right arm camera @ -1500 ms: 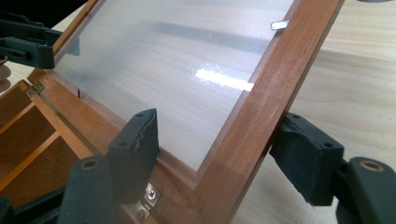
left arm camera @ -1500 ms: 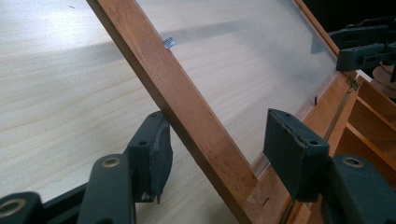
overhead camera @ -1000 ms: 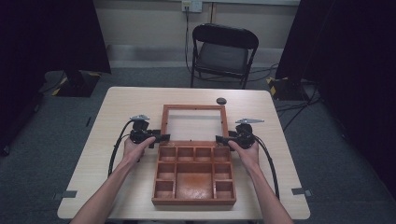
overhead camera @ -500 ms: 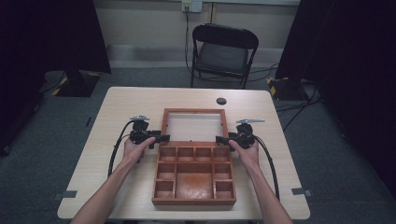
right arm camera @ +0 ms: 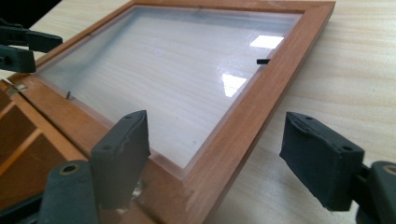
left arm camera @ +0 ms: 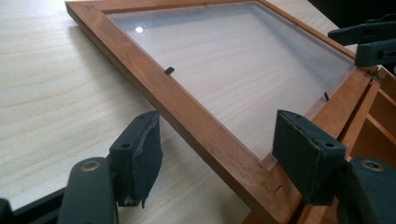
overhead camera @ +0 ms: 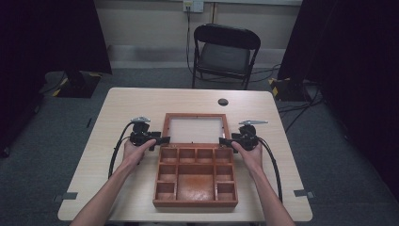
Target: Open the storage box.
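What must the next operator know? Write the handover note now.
Left tool: open, jaws have just been opening, astride the lid's left rail, not pressing it.
Right tool: open, astride the lid's right rail.
The wooden compartment box sits near the front of the table. Its glazed lid lies swung back behind it.
Done: box opened.
Left: probably draw both tools clear. The compartments are empty.
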Available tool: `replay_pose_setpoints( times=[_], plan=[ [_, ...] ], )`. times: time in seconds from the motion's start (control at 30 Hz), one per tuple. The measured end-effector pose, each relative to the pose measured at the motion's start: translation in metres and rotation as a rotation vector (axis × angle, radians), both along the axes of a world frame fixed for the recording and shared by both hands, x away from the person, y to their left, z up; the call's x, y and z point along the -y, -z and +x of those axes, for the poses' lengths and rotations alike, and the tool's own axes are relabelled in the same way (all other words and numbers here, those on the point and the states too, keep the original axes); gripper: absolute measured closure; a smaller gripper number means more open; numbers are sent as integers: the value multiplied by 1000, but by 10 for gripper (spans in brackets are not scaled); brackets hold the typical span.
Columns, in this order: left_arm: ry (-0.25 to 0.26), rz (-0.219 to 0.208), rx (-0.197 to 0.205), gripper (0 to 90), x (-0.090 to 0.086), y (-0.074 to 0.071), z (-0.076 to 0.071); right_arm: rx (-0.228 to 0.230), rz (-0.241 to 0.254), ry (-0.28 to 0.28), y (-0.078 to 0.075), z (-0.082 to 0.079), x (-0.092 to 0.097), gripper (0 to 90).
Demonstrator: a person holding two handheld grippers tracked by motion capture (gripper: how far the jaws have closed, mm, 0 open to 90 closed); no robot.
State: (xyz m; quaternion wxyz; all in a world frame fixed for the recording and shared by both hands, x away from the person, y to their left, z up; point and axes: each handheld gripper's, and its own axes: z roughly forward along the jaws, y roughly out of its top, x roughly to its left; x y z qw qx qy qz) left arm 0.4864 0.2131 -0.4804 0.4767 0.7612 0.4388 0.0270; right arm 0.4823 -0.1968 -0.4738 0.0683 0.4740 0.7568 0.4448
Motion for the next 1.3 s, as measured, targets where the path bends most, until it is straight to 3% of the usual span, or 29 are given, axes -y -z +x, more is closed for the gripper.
replay_pose_setpoints(
  times=[0.3, 0.5, 0.63, 0.73, 0.93, 1.1, 1.2, 1.3],
  plan=[
    [-25, 26, 44, 298, -10, -18, -14, 46, -20, -17, -21, -15, 0, 255],
    [-35, 71, 40, 278, -19, -24, -25, 84, -43, -13, -34, -34, 10, 239],
    [-42, 84, 39, 268, -25, -25, -35, 84, -53, -3, -36, -48, 20, 215],
    [-30, 148, 49, 259, -29, -24, -46, 85, -66, 0, -37, -61, 28, 211],
    [-3, 189, 38, 242, -36, -22, -66, 79, -76, 22, -39, -85, 47, 187],
    [-10, 208, 30, 236, -46, -22, -82, 58, -101, 42, -35, -103, 62, 183],
    [-3, 265, 37, 230, -52, -20, -90, 48, -122, 56, -32, -112, 70, 177],
    [-13, 282, 22, 225, -58, -15, -96, 29, -147, 78, -24, -119, 81, 175]
  ],
)
